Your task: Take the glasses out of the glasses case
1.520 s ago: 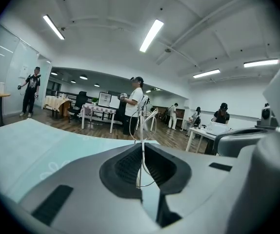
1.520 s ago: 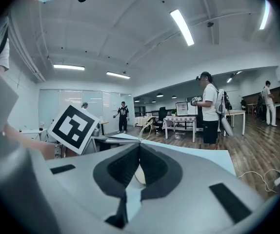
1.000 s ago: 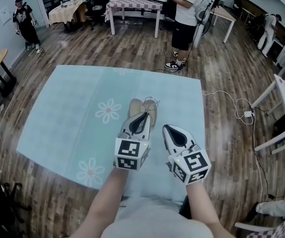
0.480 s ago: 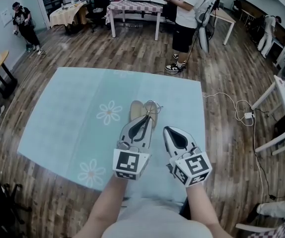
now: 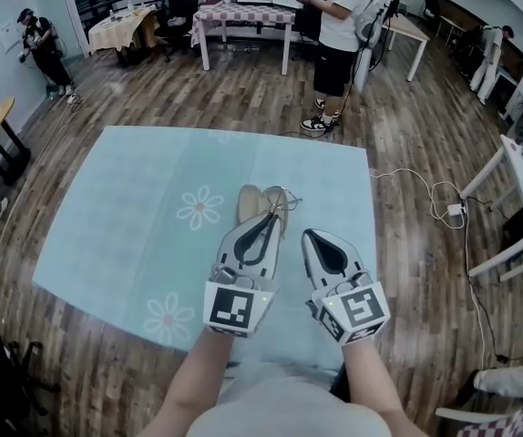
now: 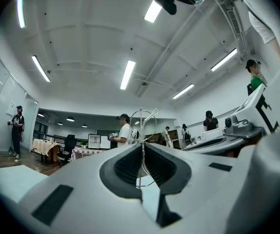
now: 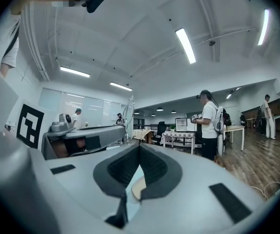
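My left gripper has its fingers clenched on the thin-framed glasses, held at centre frame just above the glasses case on the bench so they clear it. My right gripper, pinched together on nothing, hovers beside it.

white left gripper and right gripper, black-marked cubes.

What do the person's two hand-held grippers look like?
The left hand-held gripper and right hand-held gripper are white and pointed, with dark ribbed lining inside. Each carries a marker cube of black-and-white squares. No sleeves show.
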The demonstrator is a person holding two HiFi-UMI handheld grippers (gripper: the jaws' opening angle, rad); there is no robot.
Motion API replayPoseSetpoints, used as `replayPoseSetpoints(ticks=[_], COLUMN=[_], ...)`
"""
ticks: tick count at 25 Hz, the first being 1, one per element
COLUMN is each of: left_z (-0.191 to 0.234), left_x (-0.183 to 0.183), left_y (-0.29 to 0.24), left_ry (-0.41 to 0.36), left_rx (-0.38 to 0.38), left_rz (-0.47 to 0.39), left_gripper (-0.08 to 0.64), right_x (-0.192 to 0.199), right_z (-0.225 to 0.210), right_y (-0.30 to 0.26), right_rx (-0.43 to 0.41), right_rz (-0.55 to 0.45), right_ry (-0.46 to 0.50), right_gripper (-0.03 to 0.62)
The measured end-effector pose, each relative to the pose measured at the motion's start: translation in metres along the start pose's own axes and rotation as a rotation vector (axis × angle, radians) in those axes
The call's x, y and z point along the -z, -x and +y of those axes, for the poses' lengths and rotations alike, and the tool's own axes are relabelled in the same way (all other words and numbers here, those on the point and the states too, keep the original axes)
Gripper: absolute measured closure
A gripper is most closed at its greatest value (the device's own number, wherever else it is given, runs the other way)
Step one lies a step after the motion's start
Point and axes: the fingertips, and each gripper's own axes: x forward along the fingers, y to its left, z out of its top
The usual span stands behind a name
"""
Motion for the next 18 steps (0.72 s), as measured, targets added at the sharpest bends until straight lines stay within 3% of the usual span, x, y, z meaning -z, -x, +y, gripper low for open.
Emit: replayPoseSetpoints(ticks=[10, 18], left_z=[-0.002, 0.001], left_x=[0.0, -0.002], left_y=[0.001, 0.008], left_ry=[0.011, 0.015], left_rx=[-0.002, -0.011], left_rz=[-0.018, -0.03], left_gripper=[0.534, 0.534], right_x=[-0.017, -0.017], right_z=[-0.002, 0.006], right_y=[0.006, 0.008], right_rx=[0.022, 0.02], right_rz=[-0.096, -0.096], right_ry=[0.041, 0.059], right_gripper=[0.588, 0.588])
